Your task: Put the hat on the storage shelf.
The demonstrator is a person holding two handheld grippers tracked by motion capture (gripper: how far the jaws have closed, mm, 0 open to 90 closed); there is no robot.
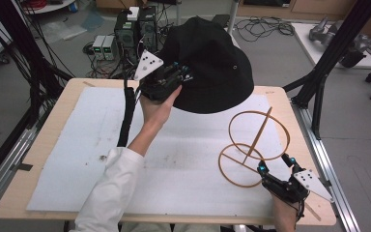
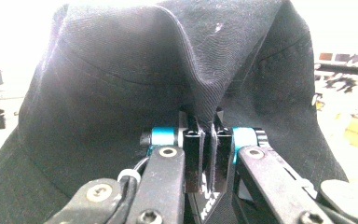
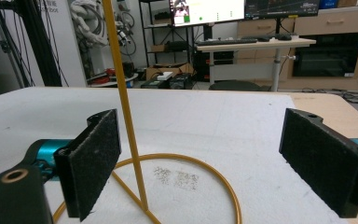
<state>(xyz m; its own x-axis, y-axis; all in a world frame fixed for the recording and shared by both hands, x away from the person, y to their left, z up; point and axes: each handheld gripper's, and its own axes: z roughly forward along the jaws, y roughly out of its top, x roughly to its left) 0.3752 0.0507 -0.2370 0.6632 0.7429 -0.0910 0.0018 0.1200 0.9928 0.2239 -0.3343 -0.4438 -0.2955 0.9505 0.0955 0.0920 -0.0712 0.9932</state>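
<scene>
Black cotton bucket hat (image 1: 212, 67), 12 o'clock, pinched in left gripper (image 1: 171, 79) jaws; gold wire hat stand (image 1: 253, 147), 4 o'clock, between right gripper (image 1: 274, 164) wide jaws.

The white mat (image 1: 92, 145) lies bare across its left and middle, open for a hand to pass. At the far middle the black hat (image 1: 212, 63), pinched in the left gripper (image 1: 174, 77), hangs above the table and blocks that airspace. The gold wire stand (image 1: 251, 145) occupies the right side; its upright rod (image 3: 123, 102) rises between the spread jaws of the right gripper (image 1: 275, 164), nearer one pad.
</scene>
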